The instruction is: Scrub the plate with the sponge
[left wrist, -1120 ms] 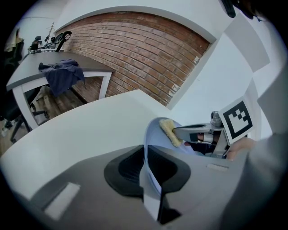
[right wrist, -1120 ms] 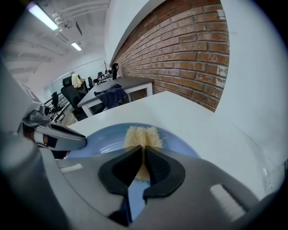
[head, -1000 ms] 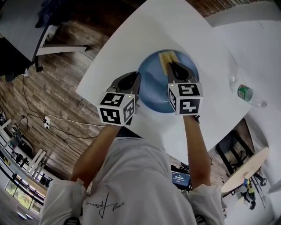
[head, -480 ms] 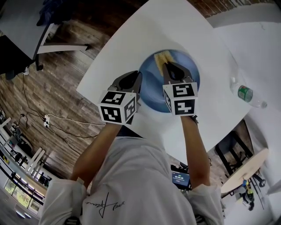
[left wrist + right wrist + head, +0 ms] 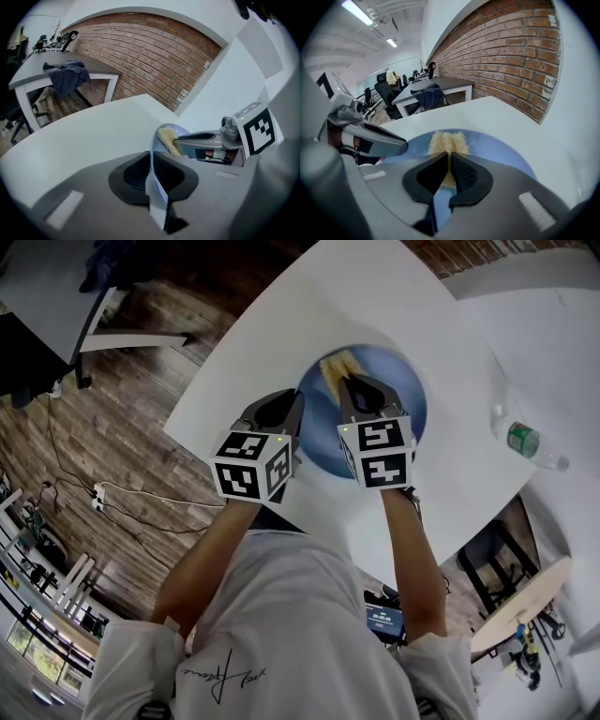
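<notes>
On the desk (image 5: 375, 296) the plate (image 5: 405, 390) lies flat, its left rim pinched by the left tool (image 5: 292, 411). The right tool (image 5: 349, 382) is clamped on the sponge (image 5: 336, 365) at the plate's far-left part. Most of the plate's face lies to the sponge's right, so the next stroke likely runs that way.

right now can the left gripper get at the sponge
Probably not: the left gripper has its jaws shut on the plate rim, and the sponge is pinched in the right gripper.

No lettering can be read: the script on the shirt (image 5: 211, 673) and the bottle (image 5: 525, 440) label are too small
</notes>
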Demonstrator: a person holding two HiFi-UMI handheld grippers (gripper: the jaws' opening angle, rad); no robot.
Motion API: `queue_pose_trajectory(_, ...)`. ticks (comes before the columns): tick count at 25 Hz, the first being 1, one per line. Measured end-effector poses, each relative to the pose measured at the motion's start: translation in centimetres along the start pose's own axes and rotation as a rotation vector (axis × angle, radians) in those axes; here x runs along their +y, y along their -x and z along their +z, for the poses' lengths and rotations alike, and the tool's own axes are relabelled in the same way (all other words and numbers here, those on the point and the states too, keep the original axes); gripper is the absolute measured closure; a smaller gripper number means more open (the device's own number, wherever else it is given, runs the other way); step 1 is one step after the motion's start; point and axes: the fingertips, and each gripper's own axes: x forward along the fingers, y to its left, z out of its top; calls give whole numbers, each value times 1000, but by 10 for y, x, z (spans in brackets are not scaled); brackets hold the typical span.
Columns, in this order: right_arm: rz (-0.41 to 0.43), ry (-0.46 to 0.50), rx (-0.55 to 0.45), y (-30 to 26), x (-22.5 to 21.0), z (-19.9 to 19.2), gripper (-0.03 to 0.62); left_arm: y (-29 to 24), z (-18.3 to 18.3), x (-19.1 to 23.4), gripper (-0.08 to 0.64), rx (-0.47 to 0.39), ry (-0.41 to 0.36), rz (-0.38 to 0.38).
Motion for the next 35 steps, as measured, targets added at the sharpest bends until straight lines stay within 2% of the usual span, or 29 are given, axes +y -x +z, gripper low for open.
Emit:
queue_pose_trajectory(17, 42, 73, 33, 2, 27, -6, 563, -1, 2, 3, 528, -15, 14, 17)
queue_pose_trajectory(24, 50, 142, 63, 5, 36, -11, 563, -1, 3, 2, 528, -18, 19, 22)
queue_pose_trajectory(35, 72, 137, 68, 8, 50, -18, 563, -1, 3, 2, 528, -23, 24, 24)
